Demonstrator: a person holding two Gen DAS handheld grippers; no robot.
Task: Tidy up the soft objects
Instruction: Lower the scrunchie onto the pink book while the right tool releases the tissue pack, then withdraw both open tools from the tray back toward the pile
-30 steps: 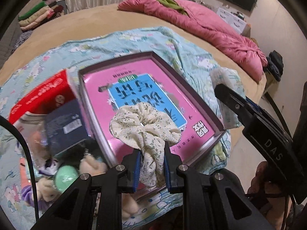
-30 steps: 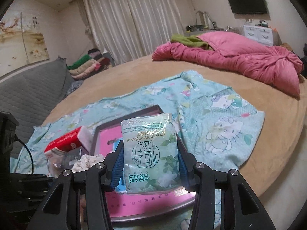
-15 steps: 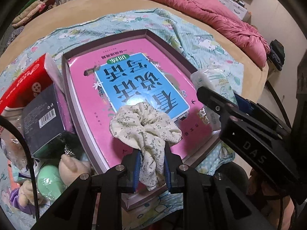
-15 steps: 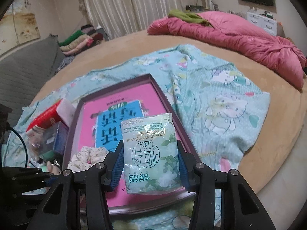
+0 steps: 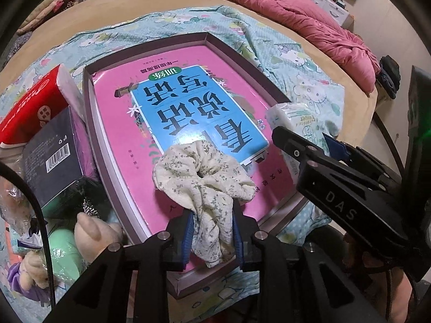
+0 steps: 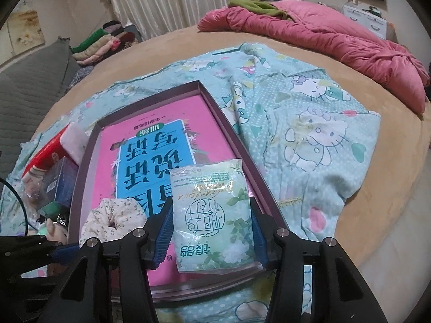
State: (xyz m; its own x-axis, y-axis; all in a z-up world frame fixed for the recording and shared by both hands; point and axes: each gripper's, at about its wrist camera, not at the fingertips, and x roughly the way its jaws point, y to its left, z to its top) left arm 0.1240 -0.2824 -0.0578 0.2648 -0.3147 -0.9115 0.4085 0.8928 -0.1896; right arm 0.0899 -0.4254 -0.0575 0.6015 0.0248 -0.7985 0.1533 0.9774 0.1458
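My left gripper (image 5: 212, 231) is shut on a cream floral scrunchie (image 5: 204, 177) and holds it over the near end of a shallow purple box (image 5: 89, 113) with a pink and blue printed bottom. My right gripper (image 6: 211, 231) is shut on a soft green-white tissue pack (image 6: 212, 215), held over the box's near right corner (image 6: 242, 150). The scrunchie also shows in the right wrist view (image 6: 113, 220), and the tissue pack in the left wrist view (image 5: 296, 115).
Left of the box lie a red tissue pack (image 5: 32, 105), a dark blue carton (image 5: 51, 158) and plush toys (image 5: 89, 234). A Hello Kitty blanket (image 6: 317, 123) covers the round tan bed. A pink duvet (image 6: 323, 32) lies at the back.
Both grippers have moved forward and down toward the box, each still holding its object. The box now fills more of both views.
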